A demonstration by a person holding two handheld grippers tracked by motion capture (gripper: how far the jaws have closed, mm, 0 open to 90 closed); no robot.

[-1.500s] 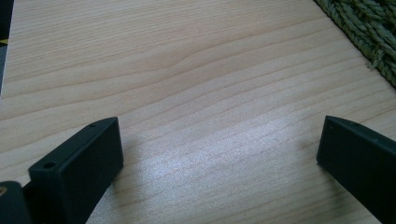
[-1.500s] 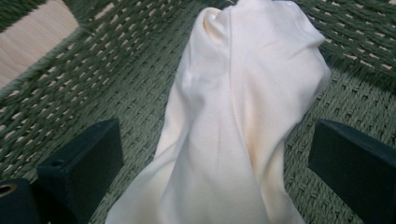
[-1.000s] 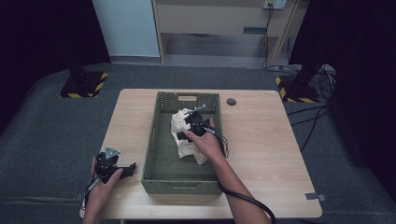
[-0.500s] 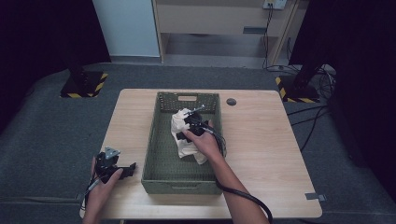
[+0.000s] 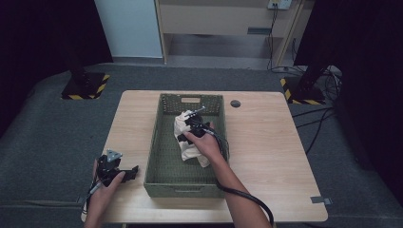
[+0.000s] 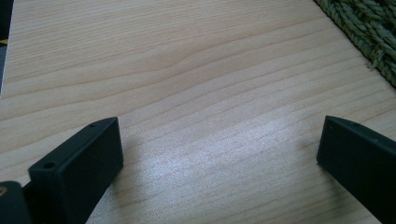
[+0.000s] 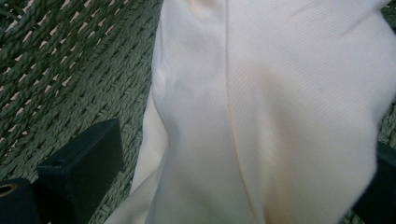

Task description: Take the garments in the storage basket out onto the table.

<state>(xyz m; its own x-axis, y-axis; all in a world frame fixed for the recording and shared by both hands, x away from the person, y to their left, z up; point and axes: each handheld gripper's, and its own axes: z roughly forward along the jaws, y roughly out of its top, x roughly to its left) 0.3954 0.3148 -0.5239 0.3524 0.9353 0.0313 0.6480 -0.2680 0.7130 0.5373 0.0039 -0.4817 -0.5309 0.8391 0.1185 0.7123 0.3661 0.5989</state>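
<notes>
Left tongs [image 6: 219, 154] wide over table [image 6: 196, 74]

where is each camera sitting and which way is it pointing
High view: fixed above the person's side, facing forward and down on the table; both forearms, left hand-held gripper and right hand-held gripper show.
Left gripper view: rides the left hand-held gripper, facing down at bare wood; two black jaws stand wide apart.
Right gripper view: rides the right hand-held gripper, facing the cream cloth; jaws open around it.
Shared: the green woven basket appears in all three; the cloth in the high and right views.
</notes>
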